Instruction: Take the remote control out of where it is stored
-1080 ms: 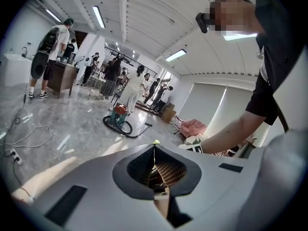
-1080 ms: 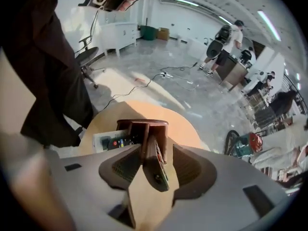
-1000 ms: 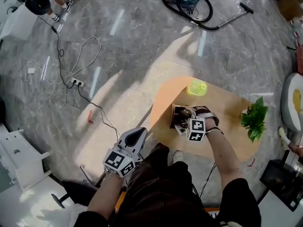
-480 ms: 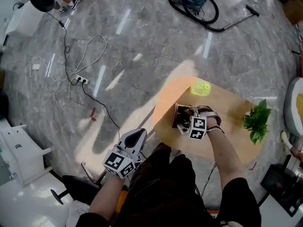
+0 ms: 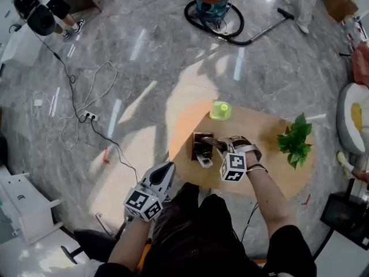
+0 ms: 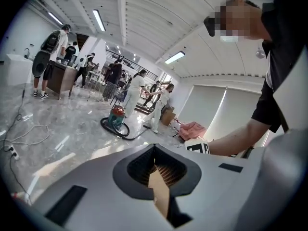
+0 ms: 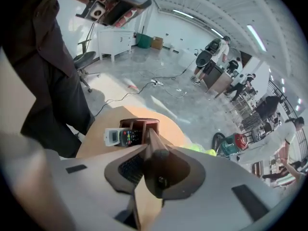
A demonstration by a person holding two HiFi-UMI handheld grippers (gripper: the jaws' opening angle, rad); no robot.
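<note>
A brown wooden holder [image 5: 200, 145] stands on the round wooden table [image 5: 271, 172]. A grey-white remote [image 5: 203, 161] leans out of the holder's near side and shows again as the grey-white remote [image 7: 120, 137] in the right gripper view. My right gripper [image 5: 214, 143] hangs just above the holder. Its jaws have just been closing and are shut on a long dark remote [image 7: 161, 165], whose end fills the gap at my right gripper [image 7: 151, 139]. My left gripper [image 5: 165, 173] hovers off the table's near-left edge. Its jaws meet with nothing between them, as my left gripper [image 6: 154, 148] shows.
A yellow-green container [image 5: 219, 109] sits at the table's far edge and a potted plant [image 5: 294, 141] at its right. On the floor lie a vacuum cleaner with hose [image 5: 212, 2] far off and a power strip with cables [image 5: 87, 116] to the left. White furniture [image 5: 20, 212] stands at lower left.
My right gripper has closed on the dark remote and risen from the holder with it. The left gripper has shifted a little. The head view has swung, so the table sits more central.
</note>
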